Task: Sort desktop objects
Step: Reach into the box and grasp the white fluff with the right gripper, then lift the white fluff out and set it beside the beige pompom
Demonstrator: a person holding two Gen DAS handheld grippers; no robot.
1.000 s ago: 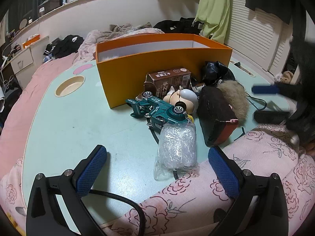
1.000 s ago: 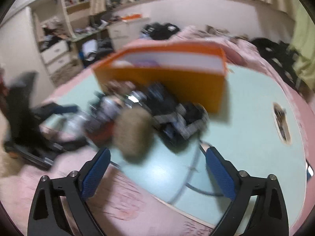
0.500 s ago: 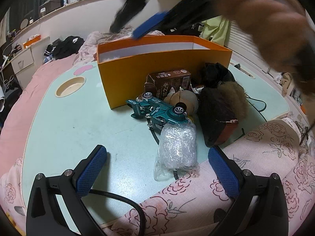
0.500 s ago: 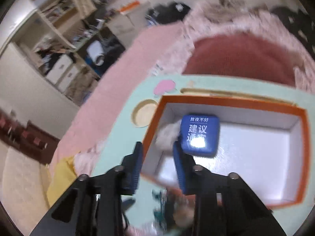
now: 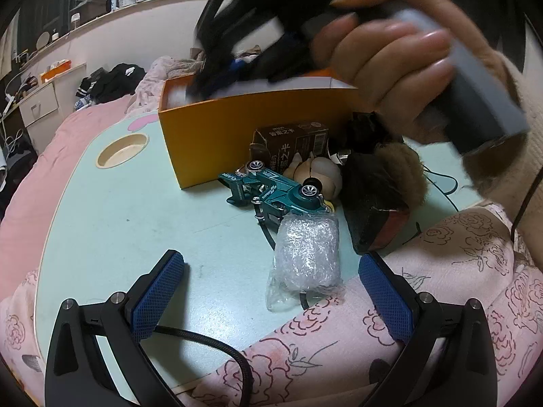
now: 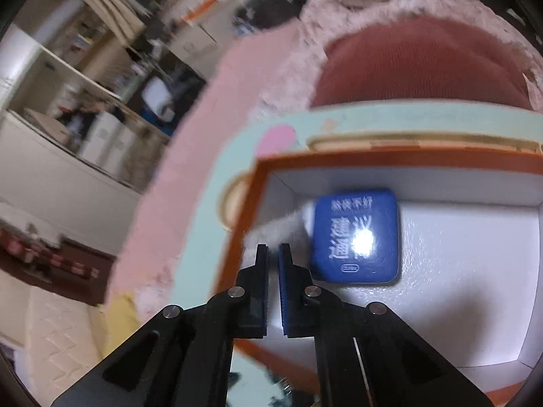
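An orange box (image 5: 258, 125) with a white inside stands on the pale green table (image 5: 118, 210). In the right wrist view a blue tin (image 6: 356, 234) and a grey furry thing (image 6: 275, 234) lie in the orange box (image 6: 441, 159). My right gripper (image 6: 273, 254) hangs above the box's left end, fingers nearly together with nothing seen between them; it also shows blurred in the left wrist view (image 5: 230, 71). My left gripper (image 5: 271, 291) is open and empty, low over the table's near edge. A teal toy car (image 5: 275, 193) and a bubble-wrap bundle (image 5: 307, 254) lie ahead of it.
Beside the box lie a brown carton (image 5: 292, 142), a small doll figure (image 5: 315, 173), a furry brown and black item (image 5: 383, 186) and a black cable (image 5: 210, 339). A round cup recess (image 5: 122, 151) sits at the table's left. A pink floral cloth (image 5: 339, 346) covers the near edge.
My right gripper swung from the table's right side up over the orange box and closed. It has since come lower towards the box's left end. My left gripper has not moved.
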